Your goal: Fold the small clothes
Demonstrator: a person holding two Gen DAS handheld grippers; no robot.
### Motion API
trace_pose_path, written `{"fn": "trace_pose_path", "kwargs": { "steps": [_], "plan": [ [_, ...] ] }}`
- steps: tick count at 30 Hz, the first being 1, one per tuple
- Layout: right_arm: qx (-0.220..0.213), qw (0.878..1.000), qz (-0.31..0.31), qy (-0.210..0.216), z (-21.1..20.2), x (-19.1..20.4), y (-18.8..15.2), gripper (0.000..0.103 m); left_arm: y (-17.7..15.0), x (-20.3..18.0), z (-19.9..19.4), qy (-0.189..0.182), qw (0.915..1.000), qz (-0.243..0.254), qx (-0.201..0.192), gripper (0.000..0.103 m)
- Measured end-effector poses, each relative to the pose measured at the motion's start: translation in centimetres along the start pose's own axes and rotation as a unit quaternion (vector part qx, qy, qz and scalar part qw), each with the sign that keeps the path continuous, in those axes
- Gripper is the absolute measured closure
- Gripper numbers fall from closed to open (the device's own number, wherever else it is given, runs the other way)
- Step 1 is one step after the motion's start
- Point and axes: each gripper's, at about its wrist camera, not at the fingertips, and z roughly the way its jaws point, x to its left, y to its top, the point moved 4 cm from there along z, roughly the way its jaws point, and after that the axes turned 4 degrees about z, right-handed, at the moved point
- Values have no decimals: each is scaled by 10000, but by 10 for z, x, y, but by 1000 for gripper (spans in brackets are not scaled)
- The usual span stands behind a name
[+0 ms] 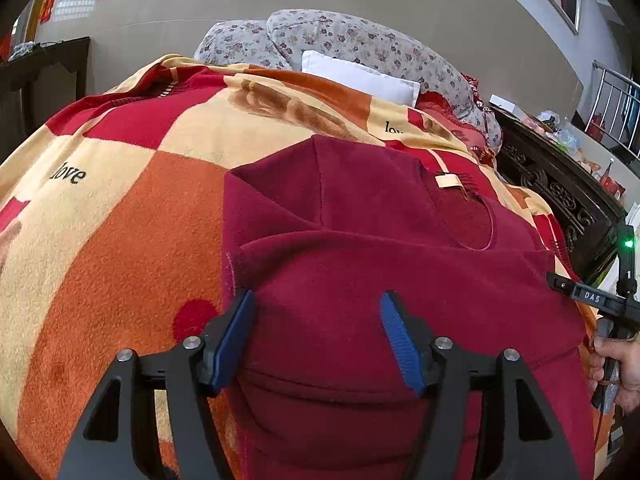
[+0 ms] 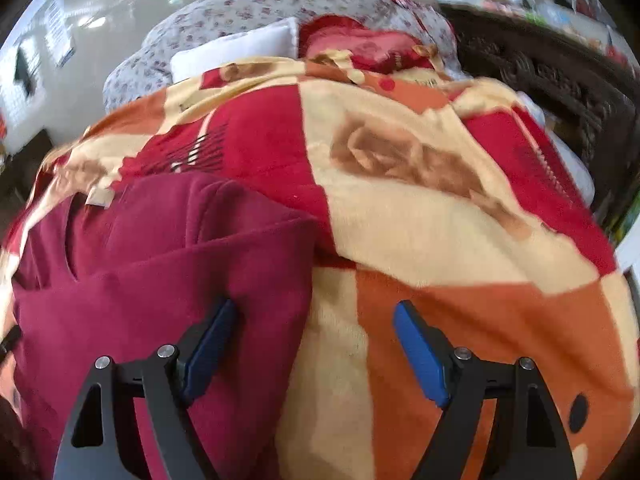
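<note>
**Sweater partly folded, both tools off the cloth**

A maroon sweater (image 1: 400, 280) lay on the bed, on a checked blanket (image 1: 120, 220) in orange, cream and red. Neck opening (image 1: 472, 220) faced up, a pale label (image 1: 448, 180) just above it. Pillows (image 1: 360, 76) sat at the far end of the bed, with a dark carved headboard (image 1: 560, 184) on the right side.

Left tool (image 1: 318, 344): blue pads wide apart, nothing between them but the sweater's front below. It hovered over the lower body of the garment; whether the tips touched the cloth could not be told.

Right tool (image 2: 316, 348): pads also wide apart, gripping nothing. It straddled the sweater's right edge (image 2: 304, 280), one pad over maroon cloth, the other over the blanket. The right-wrist view was blurred, so fine detail there was lost. From the left-wrist view the right tool's handle and the hand (image 1: 612, 364) holding it showed at the frame's right rim.

Progress, as judged: a flap lay across the upper left of the sweater with a diagonal crease (image 1: 280, 208), so one sleeve or side looked already turned in. The right side seemed tucked too, though less clearly. Hem still lay long toward the tools. Probably left: bringing the bottom up to halve the body, then squaring off.
</note>
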Motion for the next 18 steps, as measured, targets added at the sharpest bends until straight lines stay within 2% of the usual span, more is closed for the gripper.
{"fn": "trace_pose_path", "kwargs": {
  "steps": [3,5,9,12,13,14,16,18],
  "plan": [
    [44,9995,-225,-195,1,5,2,18,0,0,0,2,10000,6,-1,37],
    [76,9987,-341,-365,4,5,5,12,0,-1,0,15,10000,19,9,37],
    [301,9977,-362,-494,6,6,8,12,-1,-2,2,113,9999,87,40,35],
    [154,9951,-596,-774,-3,15,10,12,-1,-6,4,171,9996,215,95,31],
    [79,9946,-655,-802,-7,17,12,15,-1,-7,5,182,9995,228,99,31],
    [-154,9948,-622,-797,-21,21,18,23,-1,-6,4,175,9995,225,92,30],
    [-597,9951,-422,-661,-45,27,24,26,-1,-7,5,128,9997,175,85,30],
    [-833,9954,-461,-62,-67,48,26,26,-1,-7,5,124,9997,166,88,30]
  ]
}}
